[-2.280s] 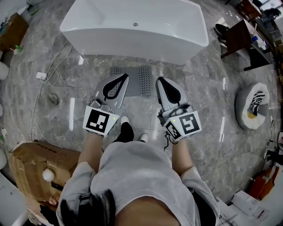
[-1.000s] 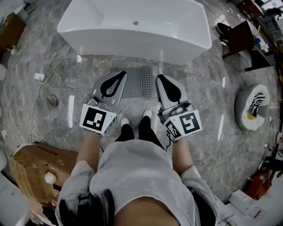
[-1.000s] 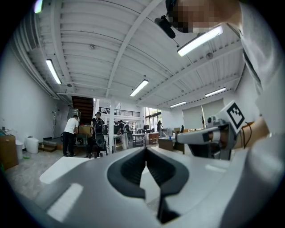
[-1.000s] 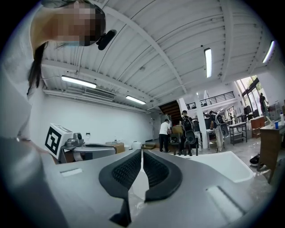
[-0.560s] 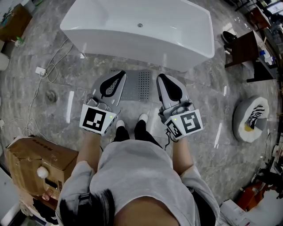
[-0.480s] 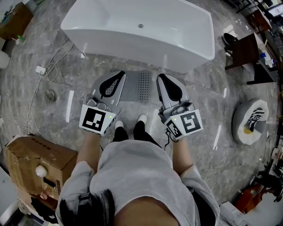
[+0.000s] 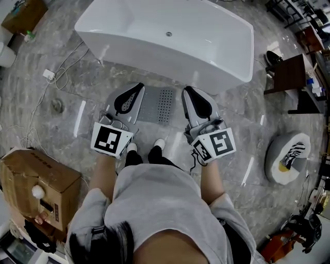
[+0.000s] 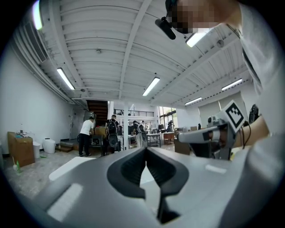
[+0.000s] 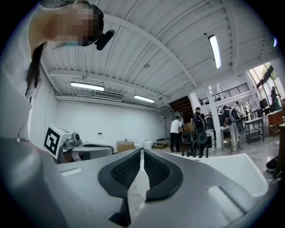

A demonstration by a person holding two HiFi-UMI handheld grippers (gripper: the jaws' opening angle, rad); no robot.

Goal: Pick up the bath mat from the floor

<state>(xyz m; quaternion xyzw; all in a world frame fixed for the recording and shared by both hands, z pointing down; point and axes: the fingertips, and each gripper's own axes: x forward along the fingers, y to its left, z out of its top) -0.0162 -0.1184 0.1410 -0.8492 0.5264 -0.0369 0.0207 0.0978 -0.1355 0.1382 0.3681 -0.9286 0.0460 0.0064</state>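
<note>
Approach step: above the bath mat [image 7: 157, 105], the left hand-held gripper [image 7: 139, 85] is closed and empty, while the right hand-held gripper [image 7: 185, 89] has its jaws just opening on nothing; next probably calls for lowering both.

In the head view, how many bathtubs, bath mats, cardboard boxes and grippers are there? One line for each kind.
Bathtub: 1
Bath mat: 1
Cardboard boxes: 2
Grippers: 2 (left gripper shut; right gripper with jaws opening, nothing between them)
Total: 6

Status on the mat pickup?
Left claw shut, empty; right claw opening, empty. Bath mat on floor by bathtub, untouched, claws held above. Nothing on its visible part.
</note>
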